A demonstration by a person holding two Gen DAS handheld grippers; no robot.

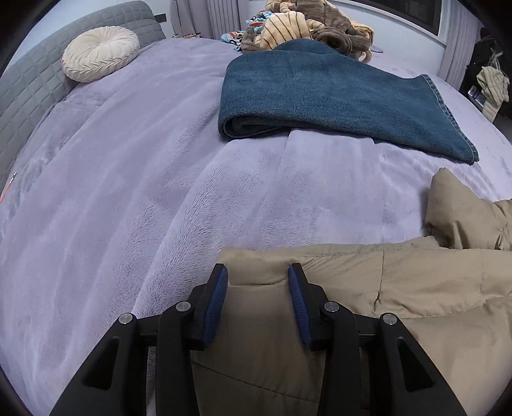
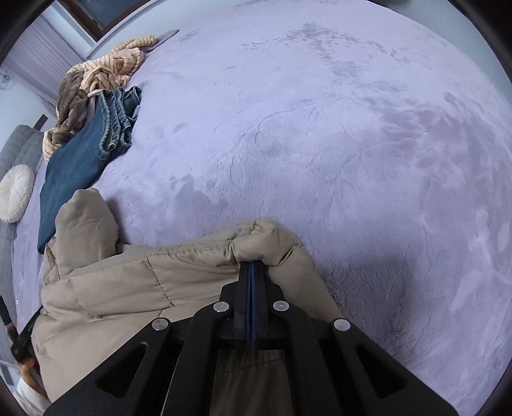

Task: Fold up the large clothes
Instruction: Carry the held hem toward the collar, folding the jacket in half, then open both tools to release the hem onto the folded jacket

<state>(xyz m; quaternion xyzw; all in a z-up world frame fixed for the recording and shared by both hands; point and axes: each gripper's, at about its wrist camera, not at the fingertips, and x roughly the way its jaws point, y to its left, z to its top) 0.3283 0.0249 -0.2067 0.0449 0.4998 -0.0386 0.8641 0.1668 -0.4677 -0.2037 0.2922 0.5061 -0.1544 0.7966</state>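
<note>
A tan padded jacket (image 1: pixel 400 288) lies on the lilac bed cover (image 1: pixel 128 192). My left gripper (image 1: pixel 257 272) is open, its blue pads (image 1: pixel 217 297) on either side of the jacket's near edge. In the right wrist view the same jacket (image 2: pixel 112 288) spreads to the left, and my right gripper (image 2: pixel 252 265) is shut on a bunched fold of it (image 2: pixel 265 240). A raised part of the jacket (image 2: pixel 86 220) stands up at the left.
Folded blue jeans (image 1: pixel 320 92) lie further up the bed, also in the right wrist view (image 2: pixel 80 160). Behind them is a pile of striped and brown clothes (image 1: pixel 304 25). A round cream cushion (image 1: pixel 99 52) leans on the grey headboard (image 1: pixel 28 86).
</note>
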